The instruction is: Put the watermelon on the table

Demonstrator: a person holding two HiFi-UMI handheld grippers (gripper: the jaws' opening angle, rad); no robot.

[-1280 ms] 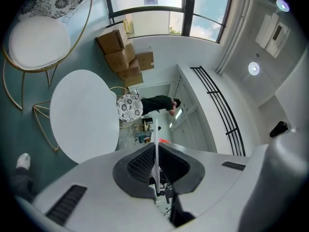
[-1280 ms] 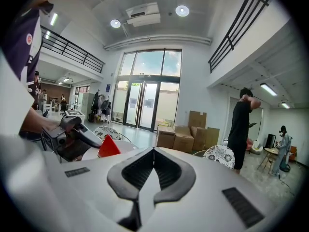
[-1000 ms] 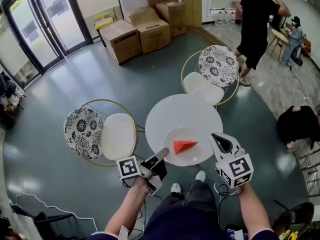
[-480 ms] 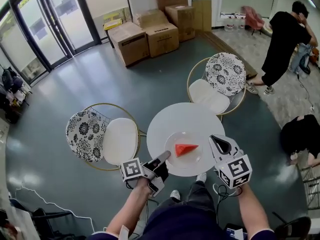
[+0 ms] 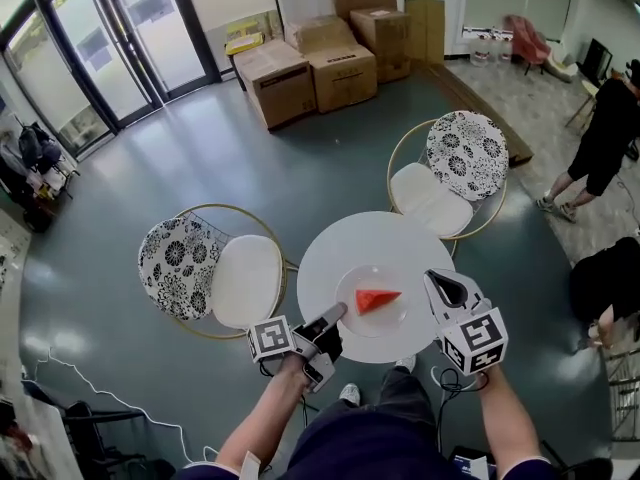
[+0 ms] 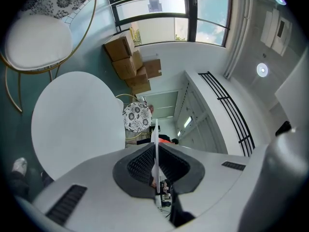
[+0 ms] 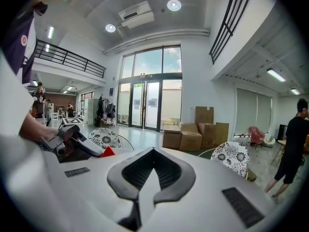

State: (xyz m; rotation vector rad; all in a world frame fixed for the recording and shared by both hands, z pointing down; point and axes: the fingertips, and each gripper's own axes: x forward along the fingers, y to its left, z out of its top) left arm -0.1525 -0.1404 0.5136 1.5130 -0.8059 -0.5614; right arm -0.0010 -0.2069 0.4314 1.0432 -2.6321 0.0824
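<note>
The watermelon (image 5: 375, 299), a red wedge, lay on a clear plate (image 5: 388, 324) on the near side of the round white tabletop (image 5: 370, 240), just below the frame's centre, as it had a second before. The left tool (image 5: 335, 315) stayed clenched on the plate's left rim, whose thin edge showed between its jaws in the left gripper view. The right tool (image 5: 434, 276), jaws pressed together on nothing, hovered just right of the plate. Both forearms rose from the frame's bottom edge. A person in black (image 5: 608, 133) had moved to the right edge.
</note>
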